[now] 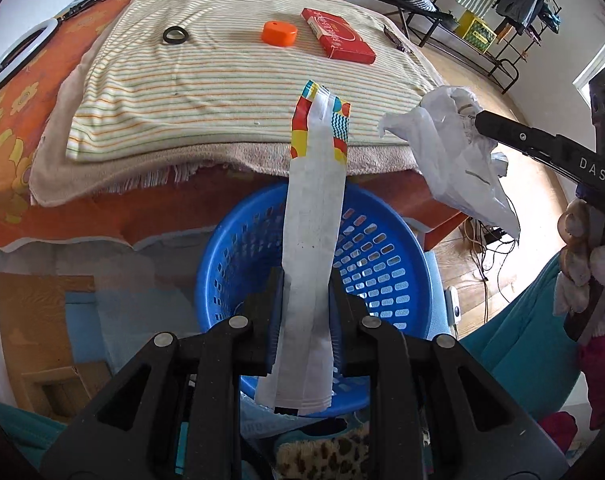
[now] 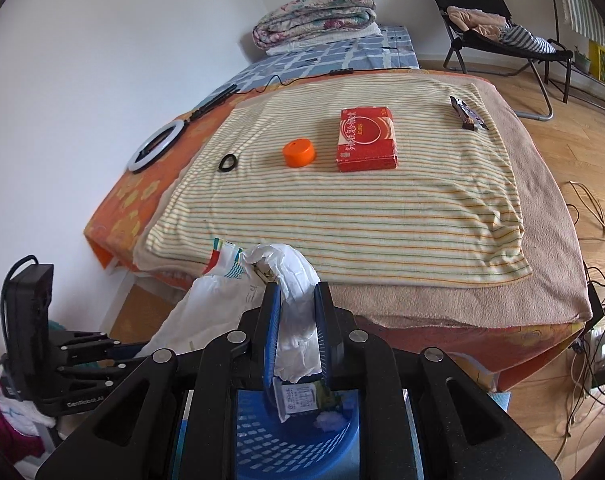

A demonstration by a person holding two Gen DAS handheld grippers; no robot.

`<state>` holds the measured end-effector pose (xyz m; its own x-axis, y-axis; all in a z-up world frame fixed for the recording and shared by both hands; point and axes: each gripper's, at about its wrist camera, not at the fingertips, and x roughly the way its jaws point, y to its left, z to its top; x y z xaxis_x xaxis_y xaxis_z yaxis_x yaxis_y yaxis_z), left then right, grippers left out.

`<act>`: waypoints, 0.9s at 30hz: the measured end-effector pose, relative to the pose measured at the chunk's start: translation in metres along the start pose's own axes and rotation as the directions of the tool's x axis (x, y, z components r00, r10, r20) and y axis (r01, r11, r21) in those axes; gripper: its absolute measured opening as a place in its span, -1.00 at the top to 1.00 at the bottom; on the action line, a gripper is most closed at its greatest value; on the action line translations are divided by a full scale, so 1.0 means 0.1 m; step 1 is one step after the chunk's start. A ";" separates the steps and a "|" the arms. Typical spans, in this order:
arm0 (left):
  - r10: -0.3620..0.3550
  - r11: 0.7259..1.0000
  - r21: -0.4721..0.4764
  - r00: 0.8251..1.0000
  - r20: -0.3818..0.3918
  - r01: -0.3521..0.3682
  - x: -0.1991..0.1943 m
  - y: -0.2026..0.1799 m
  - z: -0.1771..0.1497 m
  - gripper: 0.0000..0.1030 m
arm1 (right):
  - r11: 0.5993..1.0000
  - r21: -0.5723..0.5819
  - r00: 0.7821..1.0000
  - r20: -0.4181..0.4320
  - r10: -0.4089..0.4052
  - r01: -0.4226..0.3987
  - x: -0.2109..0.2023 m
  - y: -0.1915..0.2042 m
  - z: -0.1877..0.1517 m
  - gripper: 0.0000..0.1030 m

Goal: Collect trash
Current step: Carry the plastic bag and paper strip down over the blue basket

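L gripper (image 1: 306,280) pinches wrapper (image 1: 314,216) above basket (image 1: 386,264); R gripper (image 2: 296,308) pinches plastic (image 2: 290,276).

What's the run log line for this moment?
left claw: shut on wrapper | right claw: shut on bag | both over basket

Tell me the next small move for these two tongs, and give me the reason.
Probably open the left tongs first: they are shut on the long white wrapper, which already hangs over the blue basket, so it should drop in. The right tongs are shut on the crumpled white bag, also above that basket, and could release next.
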<state>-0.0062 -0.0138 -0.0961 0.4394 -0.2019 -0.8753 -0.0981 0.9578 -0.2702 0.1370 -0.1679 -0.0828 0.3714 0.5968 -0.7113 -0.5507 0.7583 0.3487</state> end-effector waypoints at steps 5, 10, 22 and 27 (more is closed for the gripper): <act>-0.014 1.000 -0.013 0.999 -0.049 0.013 0.11 -0.03 -0.21 0.61 | 1.000 0.008 0.999 -0.041 0.007 -0.007 0.08 0.01 -0.19 0.70; -0.023 1.000 -0.021 0.996 -0.091 0.021 0.21 -0.05 -0.35 0.61 | 1.000 -0.002 0.997 -0.079 0.002 -0.002 0.16 0.05 -0.34 0.70; -0.027 0.998 -0.061 0.981 -0.194 0.016 0.52 0.08 -0.48 0.61 | 1.000 -0.001 0.986 -0.167 -0.007 0.007 0.40 0.10 -0.65 0.70; -0.016 0.998 -0.070 0.978 -0.209 0.001 0.59 0.10 -0.47 0.61 | 1.000 -0.001 0.980 -0.200 -0.011 0.011 0.50 0.11 -0.75 0.70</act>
<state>-0.0230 -0.0260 -0.1687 0.2443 -0.2556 -0.9354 -0.1593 0.9410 -0.2987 0.0933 -0.1494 -0.1597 0.2202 0.5236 -0.8230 -0.5474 0.7647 0.3400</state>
